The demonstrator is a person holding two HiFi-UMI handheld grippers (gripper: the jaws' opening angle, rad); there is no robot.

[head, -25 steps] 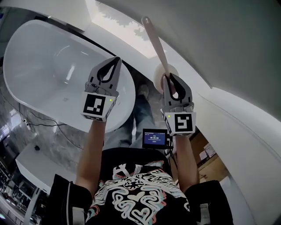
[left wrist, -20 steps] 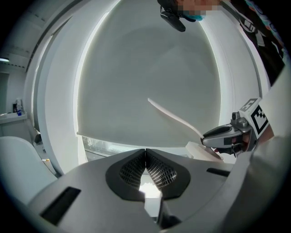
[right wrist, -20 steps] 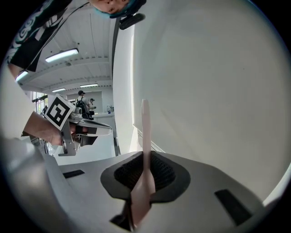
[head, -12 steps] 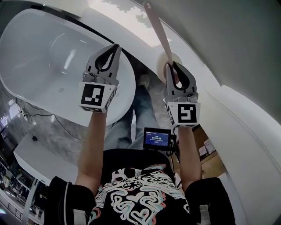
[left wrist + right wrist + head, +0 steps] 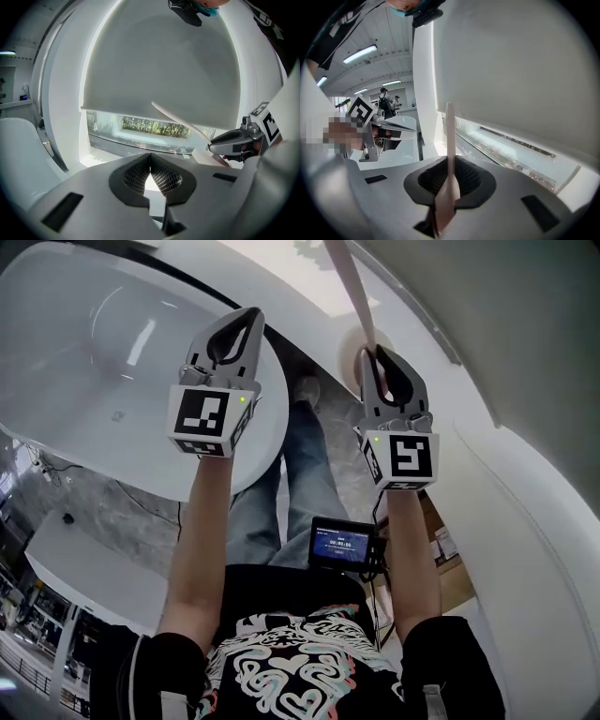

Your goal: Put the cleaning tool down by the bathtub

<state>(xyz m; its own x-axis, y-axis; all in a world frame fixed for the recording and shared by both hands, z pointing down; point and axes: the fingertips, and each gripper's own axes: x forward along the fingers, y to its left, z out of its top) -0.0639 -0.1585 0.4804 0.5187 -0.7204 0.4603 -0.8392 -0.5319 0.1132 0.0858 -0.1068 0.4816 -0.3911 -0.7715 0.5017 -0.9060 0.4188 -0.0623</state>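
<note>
The cleaning tool is a long pale pink handle [image 5: 354,292]. It runs up out of the top of the head view, and my right gripper [image 5: 382,351] is shut on its lower part. In the right gripper view the handle [image 5: 450,136] stands upright between the closed jaws of that gripper [image 5: 450,161]. My left gripper [image 5: 251,313] hangs over the rim of the white oval bathtub [image 5: 94,352], shut with nothing in it. Its meshed pads meet in the left gripper view [image 5: 150,157], where the tool [image 5: 180,122] and right gripper [image 5: 236,140] show at the right.
A round cream object [image 5: 349,351] sits behind the right gripper. The person's jeans-clad legs [image 5: 300,474] stand between the tub and a curved white wall [image 5: 525,493]. A small screen [image 5: 342,542] hangs at the chest. Cables [image 5: 112,507] lie on the marble floor at left.
Both grippers have risen in the view and the tub has slid up and left. The tool's top end has left the frame. Both grippers stay shut.
</note>
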